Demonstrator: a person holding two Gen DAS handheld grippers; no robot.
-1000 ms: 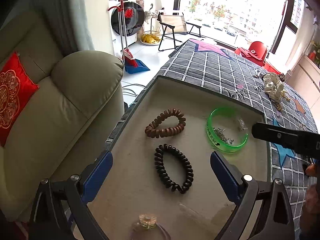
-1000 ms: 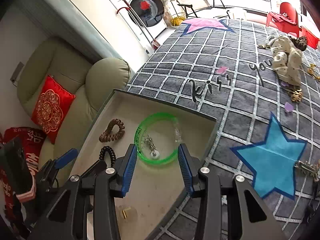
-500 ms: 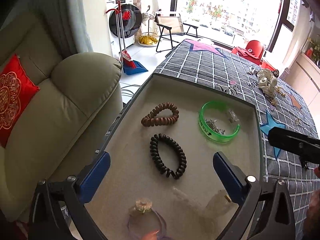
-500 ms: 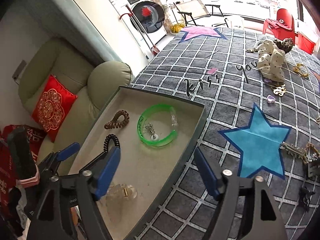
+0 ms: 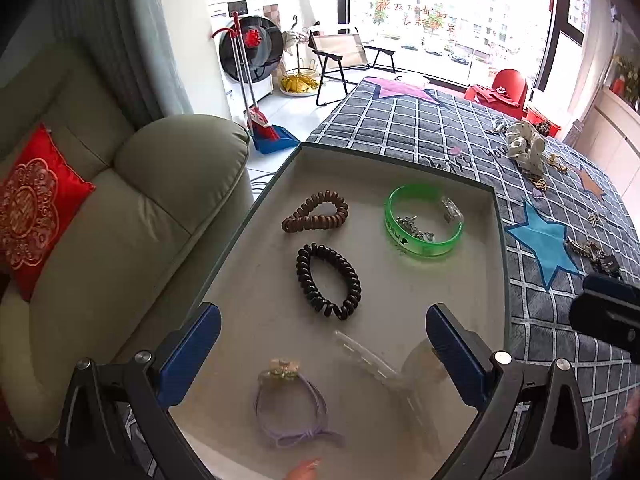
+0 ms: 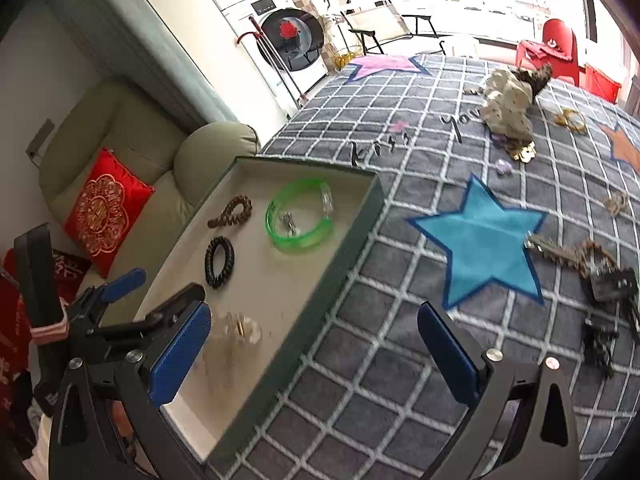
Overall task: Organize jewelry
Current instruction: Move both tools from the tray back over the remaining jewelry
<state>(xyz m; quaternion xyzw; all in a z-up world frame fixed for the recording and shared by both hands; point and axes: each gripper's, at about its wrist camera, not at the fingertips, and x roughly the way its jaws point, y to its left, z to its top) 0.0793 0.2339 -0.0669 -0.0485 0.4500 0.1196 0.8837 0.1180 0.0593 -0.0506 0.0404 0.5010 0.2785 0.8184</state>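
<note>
One tray on checked blanket, two coil hair ties, brown at 11 o'clock, black centre, one green bangle at 1 o'clock, one purple tie at 6 o'clock, left gripper and right gripper both spread wide, empty.

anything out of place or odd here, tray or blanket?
Tray looks tidy: brown coil tie, black coil tie and green bangle lie apart. Odd bit is outside it: a tangled dark pile of jewelry and more pieces by the white scrunchie lie scattered on the blanket, unsorted.
</note>
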